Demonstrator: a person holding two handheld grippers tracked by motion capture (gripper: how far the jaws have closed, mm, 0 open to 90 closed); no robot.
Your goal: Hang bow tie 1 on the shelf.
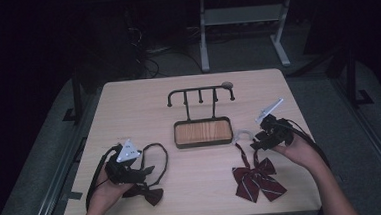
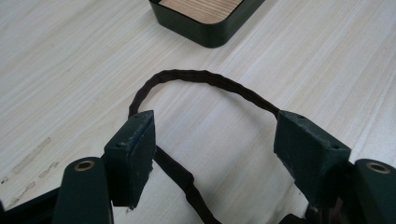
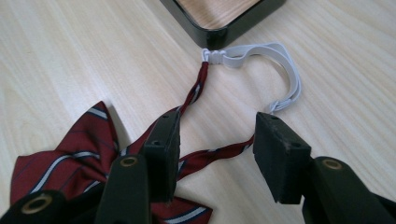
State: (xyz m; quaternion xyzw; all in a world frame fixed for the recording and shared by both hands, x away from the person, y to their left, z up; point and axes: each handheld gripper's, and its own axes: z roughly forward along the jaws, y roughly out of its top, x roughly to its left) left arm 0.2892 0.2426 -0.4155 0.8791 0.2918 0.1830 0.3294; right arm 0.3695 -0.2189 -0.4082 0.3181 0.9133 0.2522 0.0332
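A dark bow tie lies at the table's front left, its thin neck strap looping toward the stand. My left gripper hovers open just above it; in the left gripper view the strap arcs between and beyond the jaws. At front right lies a red striped bow tie with a white elastic band. My right gripper is open over its red strap, with the white elastic band just ahead. A black rack with hooks stands on a wooden tray base.
The tray base corner lies close ahead of the left gripper, and another tray base corner touches the white elastic. A small round thing sits near the table's far edge. Dark floor and desk legs lie beyond.
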